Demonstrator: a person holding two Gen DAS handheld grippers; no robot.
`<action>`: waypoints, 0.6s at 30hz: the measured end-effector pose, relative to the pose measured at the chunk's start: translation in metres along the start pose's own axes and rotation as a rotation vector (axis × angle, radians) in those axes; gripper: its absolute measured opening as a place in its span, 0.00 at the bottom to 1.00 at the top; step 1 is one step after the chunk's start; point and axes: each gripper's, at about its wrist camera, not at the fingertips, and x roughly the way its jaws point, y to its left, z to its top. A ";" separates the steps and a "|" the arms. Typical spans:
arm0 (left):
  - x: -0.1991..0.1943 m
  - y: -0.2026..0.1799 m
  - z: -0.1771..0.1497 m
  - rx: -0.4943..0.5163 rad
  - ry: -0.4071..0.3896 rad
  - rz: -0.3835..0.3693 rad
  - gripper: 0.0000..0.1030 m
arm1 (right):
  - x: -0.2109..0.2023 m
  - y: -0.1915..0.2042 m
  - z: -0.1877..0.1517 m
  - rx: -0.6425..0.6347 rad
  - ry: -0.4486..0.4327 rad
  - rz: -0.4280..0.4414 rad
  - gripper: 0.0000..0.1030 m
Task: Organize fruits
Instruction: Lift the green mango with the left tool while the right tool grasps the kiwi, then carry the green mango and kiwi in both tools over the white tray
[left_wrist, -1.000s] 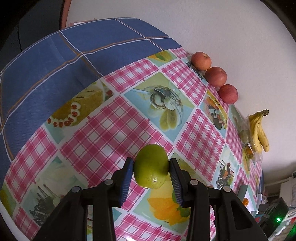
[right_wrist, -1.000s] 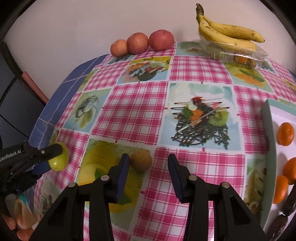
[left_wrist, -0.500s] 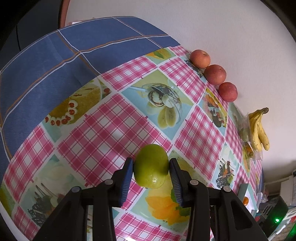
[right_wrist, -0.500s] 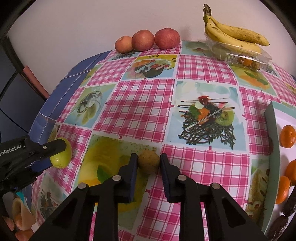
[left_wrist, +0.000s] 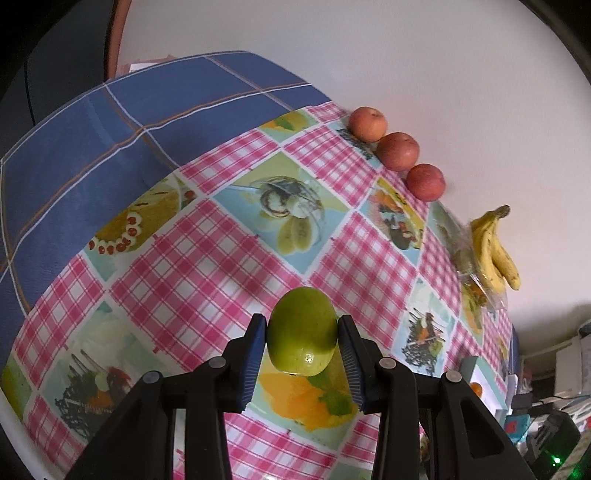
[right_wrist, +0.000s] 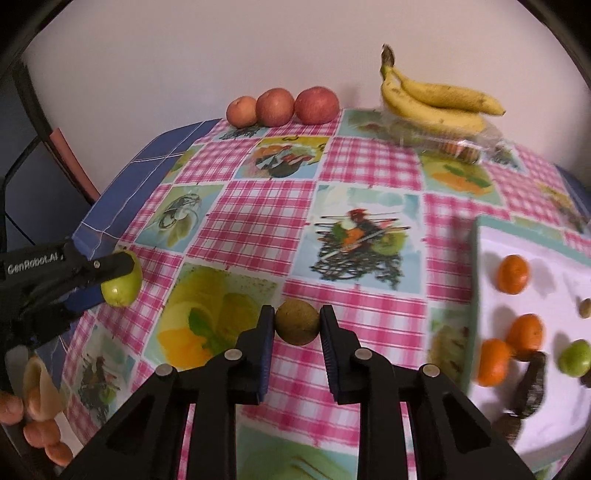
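Note:
My left gripper (left_wrist: 302, 334) is shut on a green round fruit (left_wrist: 302, 330), held above the pink checked tablecloth. From the right wrist view that same green fruit (right_wrist: 123, 282) hangs at the left in the left gripper (right_wrist: 118, 277). My right gripper (right_wrist: 297, 325) is shut on a brown kiwi (right_wrist: 297, 322), just above the cloth. A white tray (right_wrist: 495, 254) at the right holds several oranges (right_wrist: 512, 274), a small green fruit (right_wrist: 574, 358) and dark pieces.
Three red apples (right_wrist: 280, 106) line the far wall beside a bunch of bananas (right_wrist: 436, 101) lying on a clear plastic box (right_wrist: 443, 142). A blue cloth (left_wrist: 110, 140) covers the table's left end. Fingers of a hand (right_wrist: 33, 421) show at the lower left.
My right gripper went from open around the kiwi to shut on it and has lifted it slightly, drifting toward the tray. The left gripper keeps its hold on the green fruit.

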 end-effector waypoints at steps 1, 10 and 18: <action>-0.003 -0.004 -0.003 0.007 -0.003 -0.006 0.41 | -0.004 -0.002 -0.001 -0.005 -0.003 -0.006 0.25; -0.017 -0.042 -0.031 0.089 -0.005 -0.044 0.41 | -0.047 -0.039 -0.015 0.024 -0.021 -0.066 0.25; -0.021 -0.078 -0.059 0.138 0.000 -0.070 0.41 | -0.078 -0.087 -0.029 0.087 -0.033 -0.100 0.25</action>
